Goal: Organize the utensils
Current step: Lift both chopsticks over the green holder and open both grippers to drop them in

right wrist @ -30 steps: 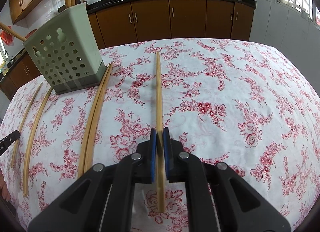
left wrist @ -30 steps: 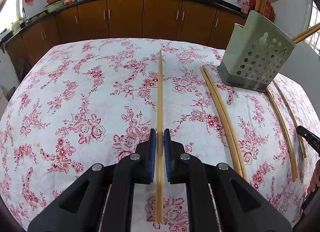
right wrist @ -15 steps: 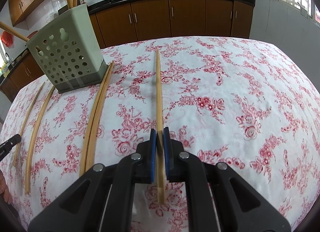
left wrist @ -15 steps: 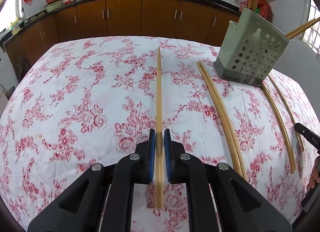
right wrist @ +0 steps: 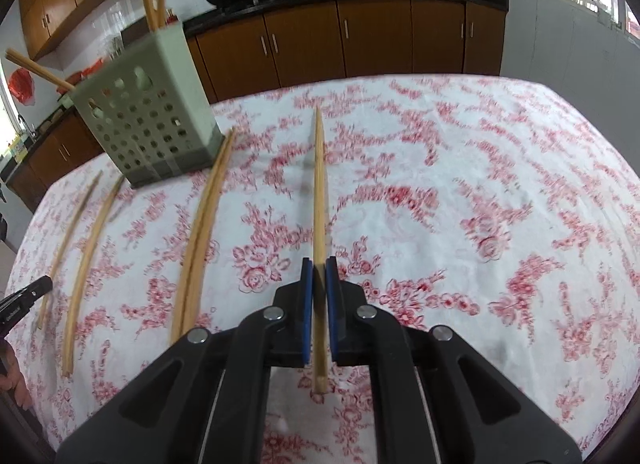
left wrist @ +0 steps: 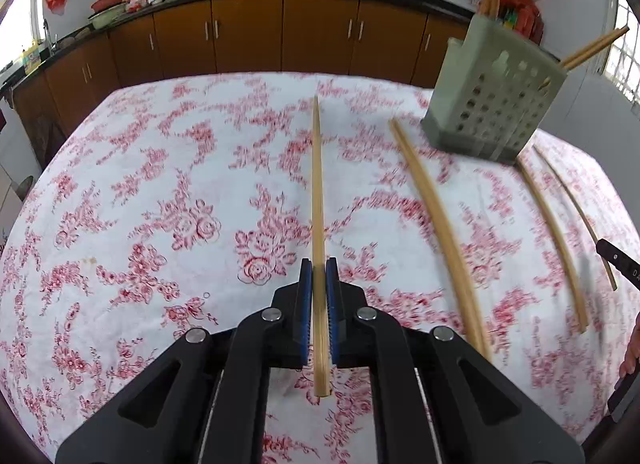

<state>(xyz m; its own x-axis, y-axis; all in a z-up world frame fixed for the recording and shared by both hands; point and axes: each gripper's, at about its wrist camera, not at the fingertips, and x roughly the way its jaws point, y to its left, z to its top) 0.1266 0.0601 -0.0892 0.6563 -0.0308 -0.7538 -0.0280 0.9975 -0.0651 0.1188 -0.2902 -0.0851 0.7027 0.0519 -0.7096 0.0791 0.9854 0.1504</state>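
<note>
Left wrist view: left gripper clamped on a chopstick, long axis pointing up-frame; perforated holder upper right. Right gripper likewise clamps its chopstick, holder upper left.

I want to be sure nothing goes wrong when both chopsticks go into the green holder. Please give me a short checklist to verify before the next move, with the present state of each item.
1. Left gripper is shut on its chopstick: ok.
2. Right gripper is shut on its chopstick: ok.
3. Each held chopstick lies straight along the fingers, not crossed: ok.
4. Green holder stands upright on the tablecloth: ok.
5. Free room inside the holder; chopsticks already stick out of its top: cannot tell.
6. Loose chopsticks on the table lie apart from both grippers: ok.
</note>
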